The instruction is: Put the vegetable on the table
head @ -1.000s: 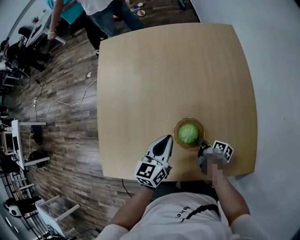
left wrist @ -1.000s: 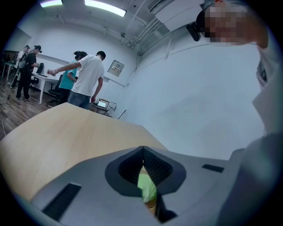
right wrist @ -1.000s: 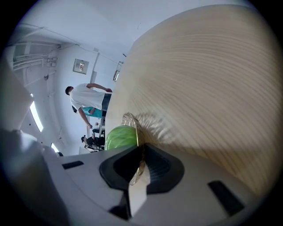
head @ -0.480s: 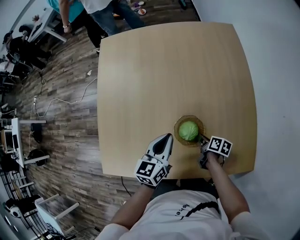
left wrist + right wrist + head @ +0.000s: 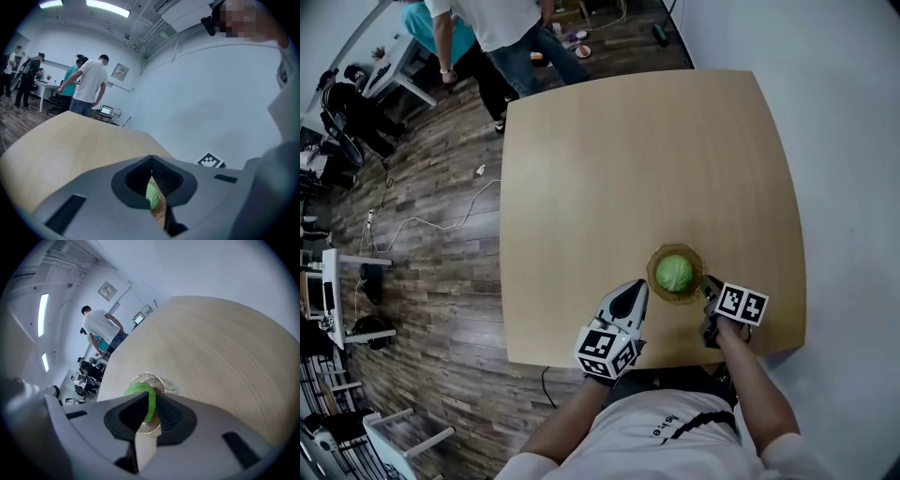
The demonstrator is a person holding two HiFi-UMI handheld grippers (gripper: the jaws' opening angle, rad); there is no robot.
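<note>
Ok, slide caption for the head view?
Green vegetable in glass bowl on wooden table; left gripper beside it, right gripper at its rim.

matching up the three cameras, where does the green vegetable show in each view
Head view: green vegetable in the glass bowl, by the table's near edge.
Left gripper view: a green sliver low centre, through the gap between the jaws.
Right gripper view: centre, in the bowl just past the jaws.
Shared landmark: person in the white shirt beyond the table's far end.
</note>
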